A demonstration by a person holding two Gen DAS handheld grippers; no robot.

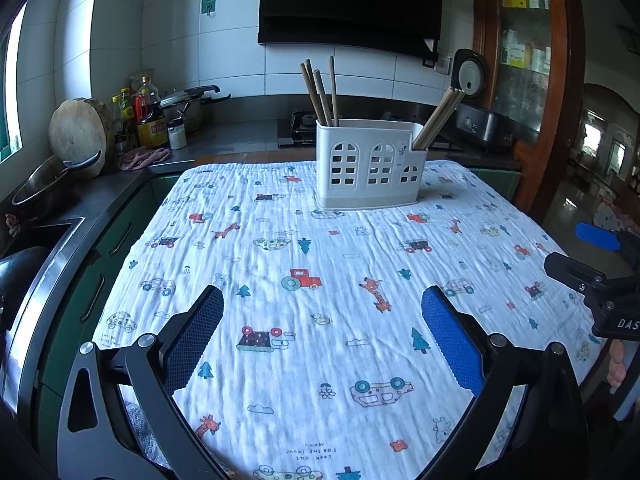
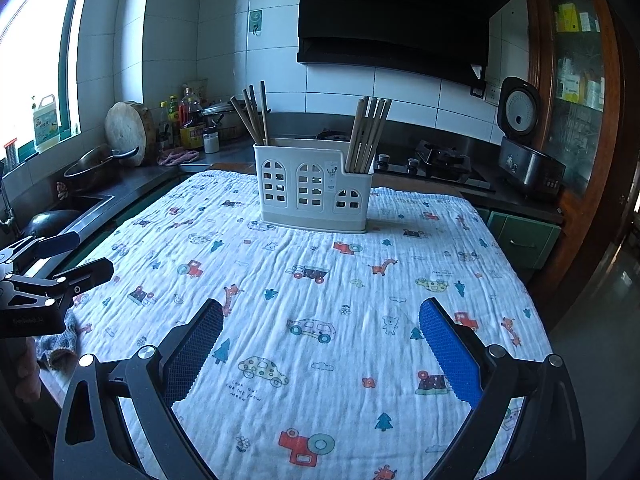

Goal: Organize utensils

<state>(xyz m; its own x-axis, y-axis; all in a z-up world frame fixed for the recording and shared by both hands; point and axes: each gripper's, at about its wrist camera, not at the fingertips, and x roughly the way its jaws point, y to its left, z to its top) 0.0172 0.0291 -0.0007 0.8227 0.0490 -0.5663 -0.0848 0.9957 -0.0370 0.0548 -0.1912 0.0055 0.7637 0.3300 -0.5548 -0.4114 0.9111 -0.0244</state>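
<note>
A white house-shaped utensil holder [image 1: 368, 164] [image 2: 314, 190] stands at the far side of the table on a patterned white cloth [image 1: 320, 300] [image 2: 312, 300]. Several wooden chopsticks [image 1: 320, 92] [image 2: 254, 114] stand in its left compartment, and several more [image 1: 438, 120] [image 2: 368, 134] lean in its right one. My left gripper [image 1: 322, 340] is open and empty, low over the near part of the cloth. My right gripper [image 2: 320, 348] is open and empty too, over the near cloth. Each gripper shows at the edge of the other's view, the right one [image 1: 600, 264] and the left one [image 2: 52, 264].
A dark counter runs along the left with a wok [image 2: 92, 168], a round wooden chopping block [image 2: 128, 132], sauce bottles [image 2: 188, 120] and a pressure cooker [image 1: 192, 104]. A stove [image 2: 436, 160] and a rice cooker [image 2: 524, 148] stand behind the table. A wooden cabinet [image 2: 576, 80] stands at the right.
</note>
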